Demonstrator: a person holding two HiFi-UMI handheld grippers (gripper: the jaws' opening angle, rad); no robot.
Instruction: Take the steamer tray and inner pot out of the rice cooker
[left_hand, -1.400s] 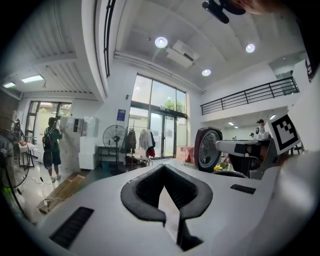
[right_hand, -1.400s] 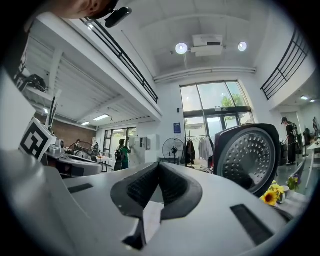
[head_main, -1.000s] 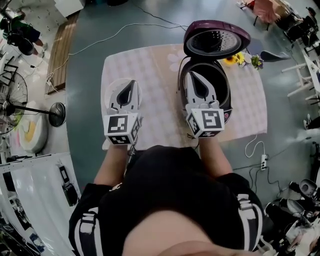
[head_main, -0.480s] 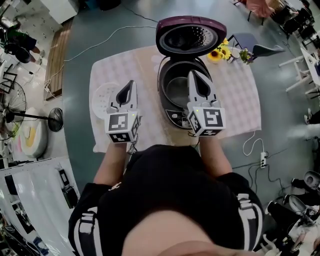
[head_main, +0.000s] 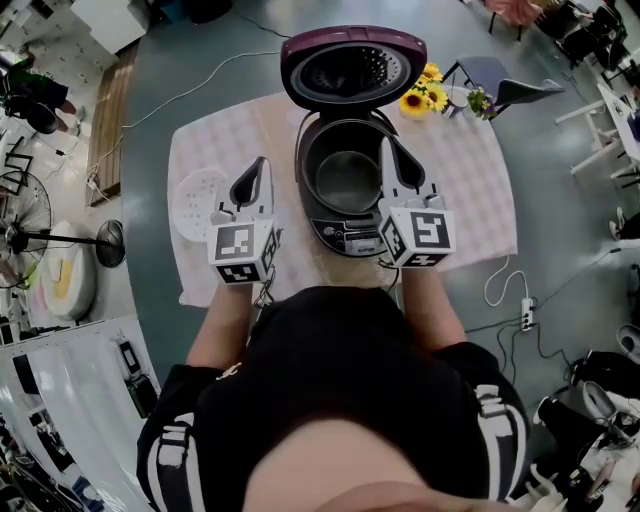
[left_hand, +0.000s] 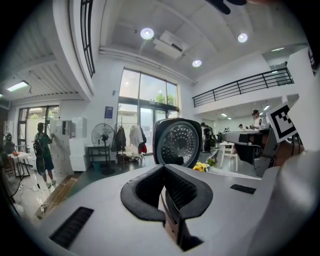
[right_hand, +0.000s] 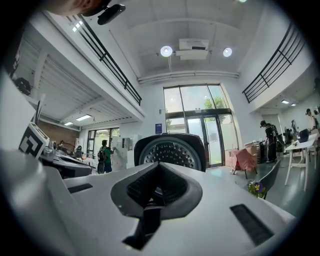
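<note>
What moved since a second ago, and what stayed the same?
The left tool moved from above the white steamer tray toward the rice cooker, leaving the tray uncovered. The right tool slid from above the inner pot to the cooker's right rim. Nothing was grabbed or dropped. Both tools stay shut and empty, the pot stays inside, the lid stays up.

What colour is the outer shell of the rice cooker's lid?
Dark purple. It shows best in the head view, around the rim of the raised lid.

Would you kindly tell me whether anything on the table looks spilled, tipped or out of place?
Nothing stands out: the rice cooker stands upright, lid open, inner pot seated inside, and the steamer tray lies flat on the cloth beside it.
</note>
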